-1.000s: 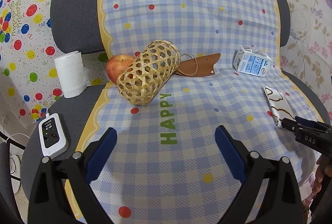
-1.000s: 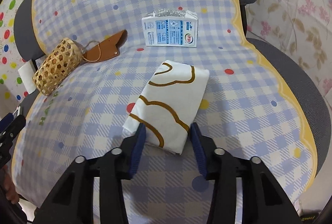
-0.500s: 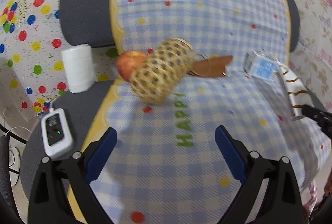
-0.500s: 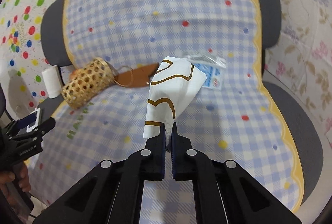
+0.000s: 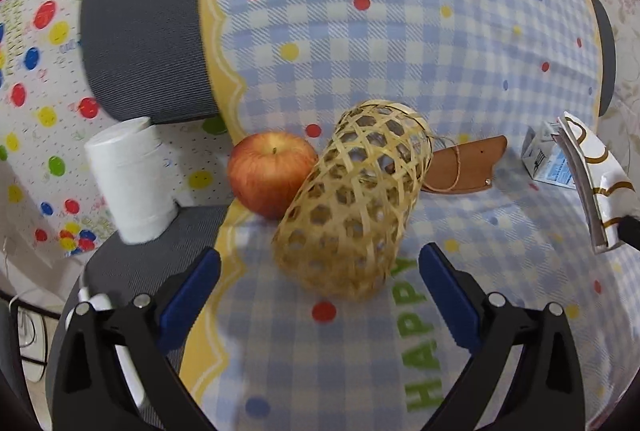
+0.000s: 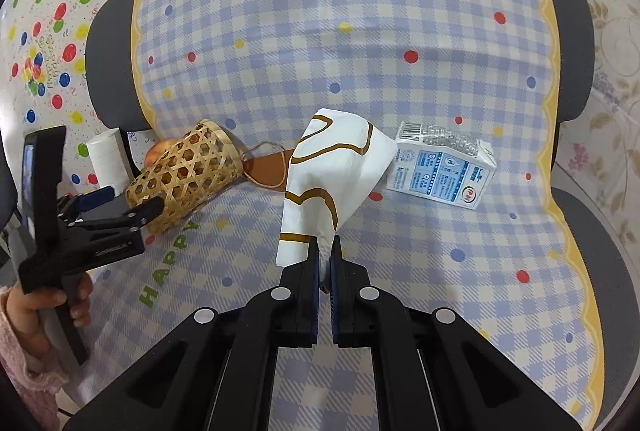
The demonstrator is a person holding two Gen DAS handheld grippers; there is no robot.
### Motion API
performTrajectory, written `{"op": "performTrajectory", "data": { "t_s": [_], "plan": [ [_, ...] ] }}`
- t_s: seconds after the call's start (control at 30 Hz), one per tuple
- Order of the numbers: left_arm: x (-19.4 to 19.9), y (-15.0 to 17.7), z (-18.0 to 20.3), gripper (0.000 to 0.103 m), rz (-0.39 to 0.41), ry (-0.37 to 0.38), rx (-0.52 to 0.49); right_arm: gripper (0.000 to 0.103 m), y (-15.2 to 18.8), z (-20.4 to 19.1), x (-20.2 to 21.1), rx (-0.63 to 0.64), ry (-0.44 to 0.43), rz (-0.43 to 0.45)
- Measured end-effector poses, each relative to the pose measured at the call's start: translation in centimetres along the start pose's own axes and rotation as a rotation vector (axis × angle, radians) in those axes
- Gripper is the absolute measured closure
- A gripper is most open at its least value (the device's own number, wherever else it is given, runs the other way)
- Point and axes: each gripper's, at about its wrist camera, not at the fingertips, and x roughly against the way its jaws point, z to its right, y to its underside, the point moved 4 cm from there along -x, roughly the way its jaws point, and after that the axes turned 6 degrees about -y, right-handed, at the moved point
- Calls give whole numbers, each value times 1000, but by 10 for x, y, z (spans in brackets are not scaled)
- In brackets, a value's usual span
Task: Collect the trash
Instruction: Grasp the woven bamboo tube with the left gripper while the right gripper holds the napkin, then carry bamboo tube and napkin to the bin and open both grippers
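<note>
My right gripper (image 6: 325,247) is shut on a white wrapper with brown lines (image 6: 332,171) and holds it above the checked cloth; the wrapper also shows at the right edge of the left wrist view (image 5: 592,183). A woven bamboo basket (image 5: 352,203) lies on its side on the cloth, its open end facing away to the right. My left gripper (image 5: 320,279) is open and empty, just in front of the basket's closed end; it shows in the right wrist view (image 6: 120,207) too. A small blue and white milk carton (image 6: 440,171) lies beyond the wrapper.
A red apple (image 5: 272,173) rests against the basket's left side. A brown leather sheath (image 5: 460,167) lies behind the basket. A white roll (image 5: 132,183) stands on the grey chair seat at the left. The cloth (image 6: 440,271) drapes over the chair's seat and backrest.
My right gripper closed on the wrapper and lifted it off the cloth. My left gripper moved forward, close to the basket.
</note>
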Motion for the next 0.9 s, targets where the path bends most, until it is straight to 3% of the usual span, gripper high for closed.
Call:
{"op": "performTrajectory", "data": {
  "t_s": [0.17, 0.27, 0.37, 0.53, 0.9],
  "plan": [
    [-25, -5, 6, 7, -24, 37, -43, 98, 4, 5, -6, -20, 0, -21],
    [-27, -8, 7, 22, -24, 65, -51, 98, 9, 7, -4, -33, -1, -28],
    [-20, -2, 8, 25, -25, 53, -54, 98, 14, 8, 4, -33, 2, -26],
    [26, 2, 14, 26, 41, 99, -9, 98, 22, 12, 29, -56, 10, -7],
    [163, 28, 59, 27, 171, 230, -38, 98, 52, 36, 128, -104, 56, 39]
  ]
}}
